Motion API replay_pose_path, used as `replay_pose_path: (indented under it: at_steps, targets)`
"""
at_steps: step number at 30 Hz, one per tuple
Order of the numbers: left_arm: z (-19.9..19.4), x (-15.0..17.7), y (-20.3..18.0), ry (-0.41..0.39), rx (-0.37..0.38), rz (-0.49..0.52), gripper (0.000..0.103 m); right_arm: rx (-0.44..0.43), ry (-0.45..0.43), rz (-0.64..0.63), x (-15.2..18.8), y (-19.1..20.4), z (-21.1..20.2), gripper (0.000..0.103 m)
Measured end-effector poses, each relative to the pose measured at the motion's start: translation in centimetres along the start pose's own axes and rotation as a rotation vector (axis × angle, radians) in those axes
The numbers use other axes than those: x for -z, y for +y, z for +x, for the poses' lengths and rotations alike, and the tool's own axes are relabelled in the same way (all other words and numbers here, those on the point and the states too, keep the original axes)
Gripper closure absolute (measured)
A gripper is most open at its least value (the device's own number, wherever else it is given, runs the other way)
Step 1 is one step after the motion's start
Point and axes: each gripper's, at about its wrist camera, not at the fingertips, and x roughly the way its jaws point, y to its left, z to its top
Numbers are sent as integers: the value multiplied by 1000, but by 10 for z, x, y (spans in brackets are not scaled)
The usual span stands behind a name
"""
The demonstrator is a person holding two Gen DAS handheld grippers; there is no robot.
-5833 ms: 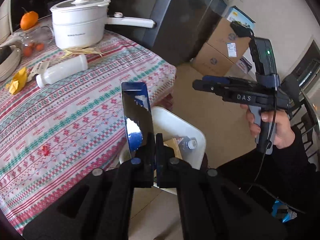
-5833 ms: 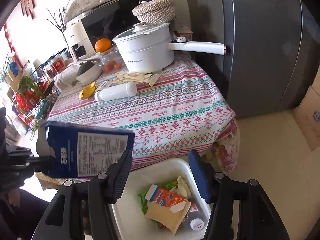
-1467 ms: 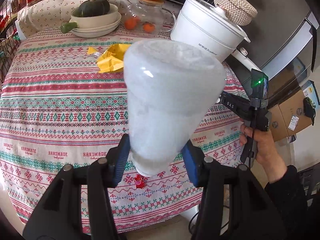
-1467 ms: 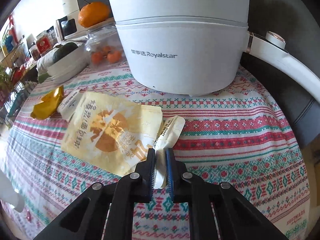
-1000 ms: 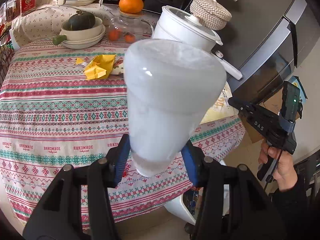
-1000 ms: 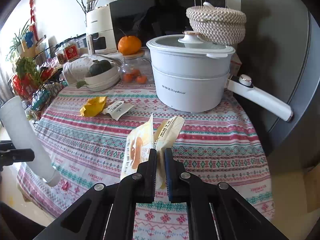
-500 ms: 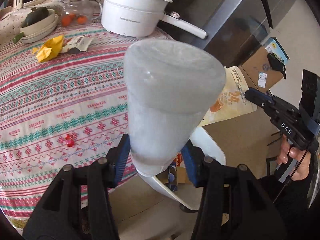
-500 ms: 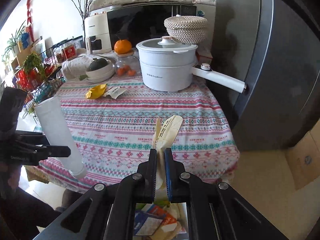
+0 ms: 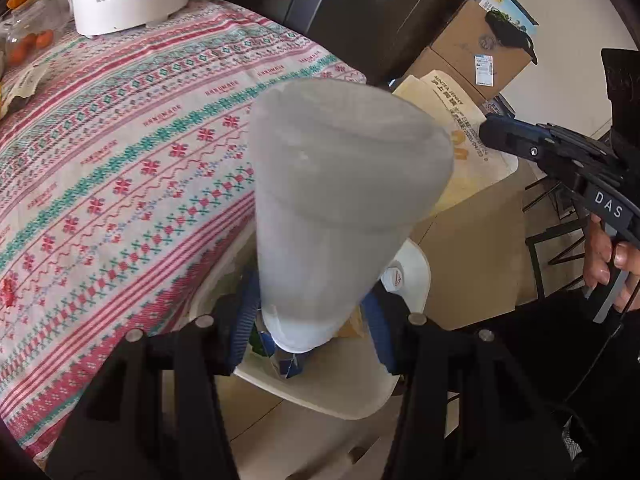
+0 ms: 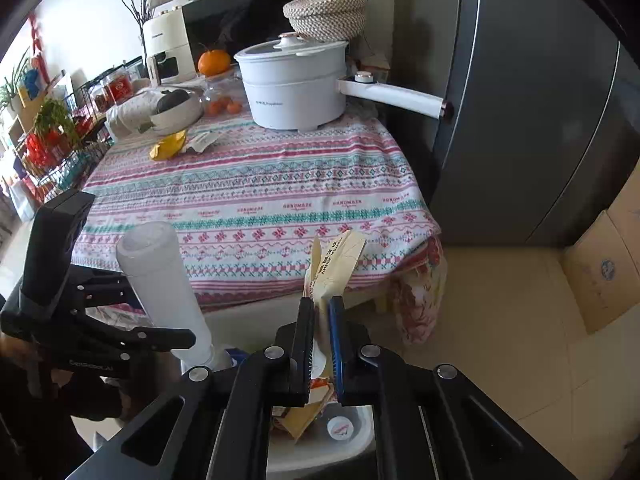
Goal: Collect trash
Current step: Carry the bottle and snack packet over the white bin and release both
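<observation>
The frosted white plastic bottle (image 9: 340, 208) looks light, stiff and slick; our left claw (image 9: 308, 316) clamps it half-wide near its cap end, above the white bin (image 9: 412, 280). Our right claw (image 10: 320, 340), nearly closed, pinches a limp yellow paper pouch (image 10: 334, 268) by its edge.

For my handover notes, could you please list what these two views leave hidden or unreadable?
- Bin contents: left wrist view, mostly hidden behind the white bottle.
- Bin in right wrist view: covered by the right gripper and its yellow wrapper.
- Wrapper's print: too small to read.
- Bottle's cap end: hidden by the jaws.
</observation>
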Motion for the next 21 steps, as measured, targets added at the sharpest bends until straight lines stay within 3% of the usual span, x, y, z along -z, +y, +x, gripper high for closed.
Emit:
replay_pose_path:
  at_steps: [4,6,8,10,21]
  targets:
    - [20,-2,-10,49,-23,11,48,1,46,-7,11,-5,9,94]
    - [23,-2,-11,62,-36,16,43,4,64,-7,14,-8,12,94]
    - [19,-2,-13,52,-44,24,32,3,78,-4,18,-10,15,94]
    - [14,-2,-13,38,-51,31,29,5,84,-2,20,-12,16,94]
    - [-20,1,9,-13,-122,18,28,-35,118,-38,19,3,23,93]
